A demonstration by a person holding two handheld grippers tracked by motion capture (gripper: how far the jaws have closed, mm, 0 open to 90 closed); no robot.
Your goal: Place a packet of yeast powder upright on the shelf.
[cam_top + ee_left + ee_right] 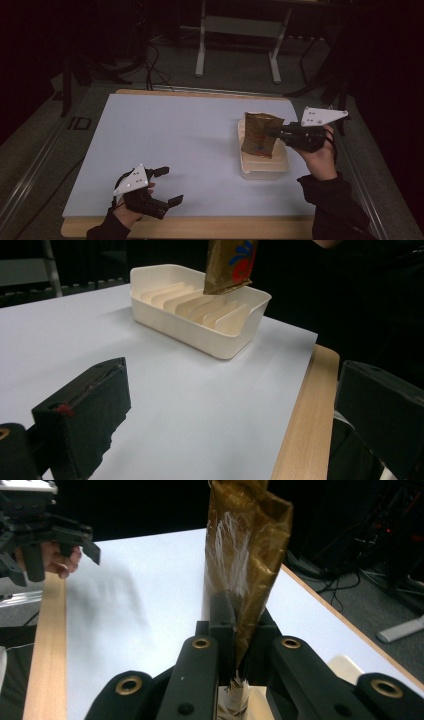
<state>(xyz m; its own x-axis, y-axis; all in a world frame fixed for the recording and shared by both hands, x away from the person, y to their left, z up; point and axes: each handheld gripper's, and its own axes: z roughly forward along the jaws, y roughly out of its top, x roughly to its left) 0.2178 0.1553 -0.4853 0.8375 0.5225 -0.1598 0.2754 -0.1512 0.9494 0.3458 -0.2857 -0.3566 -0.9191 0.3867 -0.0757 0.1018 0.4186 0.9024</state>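
A brown foil snack packet (260,134) with a red and blue print hangs upright over a cream ribbed tray (264,170) at the table's right. My right gripper (276,133) is shut on the packet's right edge, holding it just above the tray's dividers. In the right gripper view the packet (246,555) rises between the closed jaws. In the left gripper view its lower end (231,265) hovers above the tray (197,325). My left gripper (169,185) rests open near the front left edge, nothing between its fingers.
The white table sheet (170,140) lies on a wooden board whose front strip (200,227) runs along the near edge. A metal stand's legs (200,55) and cables sit on the dark floor behind the table.
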